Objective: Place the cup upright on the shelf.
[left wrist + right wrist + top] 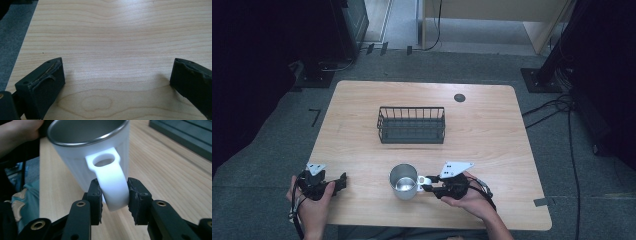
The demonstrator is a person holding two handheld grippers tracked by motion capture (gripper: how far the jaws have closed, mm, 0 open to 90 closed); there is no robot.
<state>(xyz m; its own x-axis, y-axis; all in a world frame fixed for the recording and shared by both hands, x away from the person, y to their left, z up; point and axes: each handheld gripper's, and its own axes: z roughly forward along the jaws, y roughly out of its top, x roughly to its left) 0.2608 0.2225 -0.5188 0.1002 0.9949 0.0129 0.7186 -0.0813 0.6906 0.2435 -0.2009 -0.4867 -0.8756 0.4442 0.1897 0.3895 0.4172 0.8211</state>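
upright white mug (404, 182) with steel-lined inside, near table's front edge, handle (112, 182) pinched by right claw (114, 195)

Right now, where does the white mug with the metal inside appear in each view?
High view: the white mug with the metal inside stands near the table's front edge, and the right gripper holds its handle.
Left gripper view: bare wooden table between open jaws, no mug.
Right gripper view: the mug is at top centre, its handle clamped between the jaws.
Shared landmark: the wooden table.
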